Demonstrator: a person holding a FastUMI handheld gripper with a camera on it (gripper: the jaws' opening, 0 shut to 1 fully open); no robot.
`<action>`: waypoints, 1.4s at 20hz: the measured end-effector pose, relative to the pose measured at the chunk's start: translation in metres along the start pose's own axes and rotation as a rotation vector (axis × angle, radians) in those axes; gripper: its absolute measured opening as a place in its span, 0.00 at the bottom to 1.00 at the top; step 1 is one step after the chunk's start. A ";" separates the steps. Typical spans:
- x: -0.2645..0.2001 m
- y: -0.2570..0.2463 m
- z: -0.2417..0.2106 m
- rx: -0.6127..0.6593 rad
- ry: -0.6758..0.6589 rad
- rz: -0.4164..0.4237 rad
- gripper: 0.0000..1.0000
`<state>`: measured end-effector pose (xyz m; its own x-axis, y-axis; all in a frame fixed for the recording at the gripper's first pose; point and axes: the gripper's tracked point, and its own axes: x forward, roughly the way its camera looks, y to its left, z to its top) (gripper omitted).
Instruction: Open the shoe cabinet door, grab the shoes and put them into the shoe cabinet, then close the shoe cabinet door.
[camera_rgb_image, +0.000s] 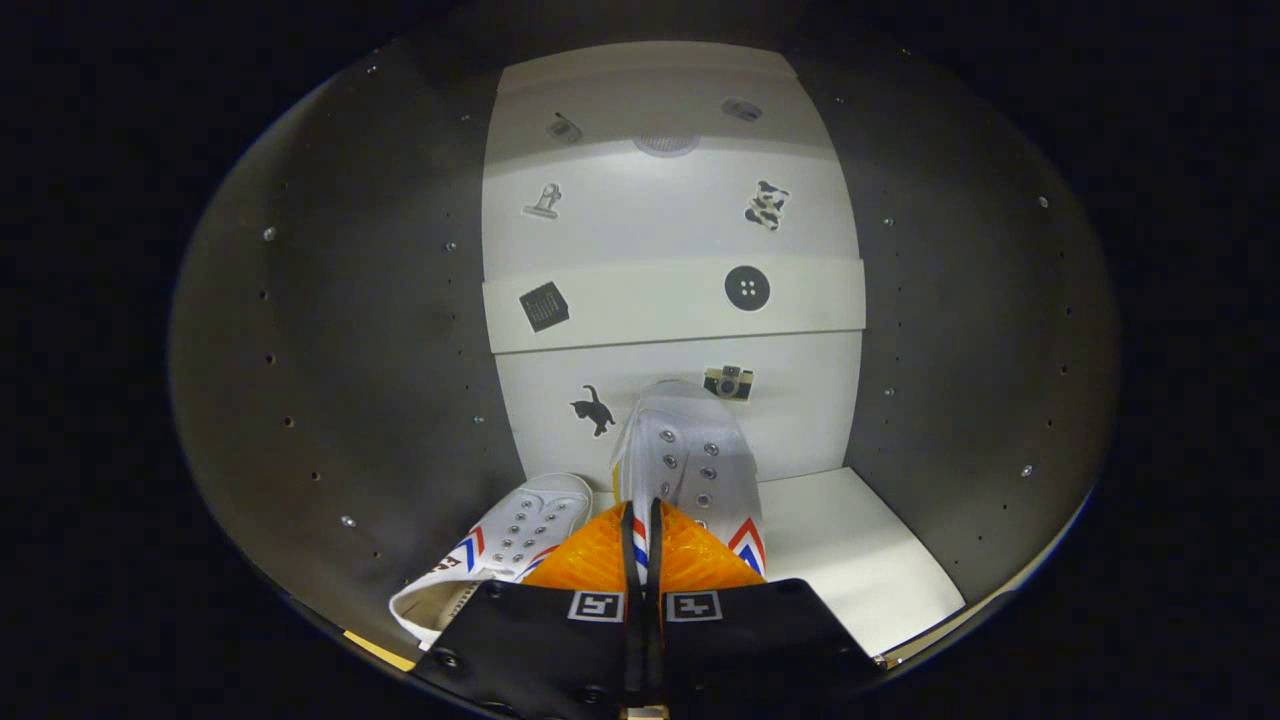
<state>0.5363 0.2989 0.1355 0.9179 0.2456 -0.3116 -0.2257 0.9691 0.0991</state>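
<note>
Inside the open shoe cabinet, grey side walls, white back panel with small stickers. Door evidently open already, judging by the clear view in.

The gripper has its jaws drawn nearly together, pinching the heel edge of a white canvas high-top sneaker with red and blue chevron stripes; both fingers appear to press on it. This shoe points toward the back panel, toe near the camera sticker.

A second matching white sneaker lies just to the left of the held one, on the white cabinet floor, close to the left wall and front edge.

Progress, as judged: door opened, one shoe placed, second shoe in the cabinet but not yet released. Left: let go, pull out, close door.

Room: open floor to the right of the held shoe, toward the right wall. White cross shelf sits above. Left side is tight against the first shoe.
</note>
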 end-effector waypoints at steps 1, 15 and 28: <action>0.005 -0.001 -0.003 0.006 0.007 -0.007 0.01; -0.129 -0.006 0.044 -0.064 -0.171 -0.053 0.99; -0.353 0.000 0.026 -0.112 -0.263 0.057 1.00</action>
<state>0.2204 0.2113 0.2700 0.9524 0.3004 -0.0518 -0.3008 0.9537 0.0002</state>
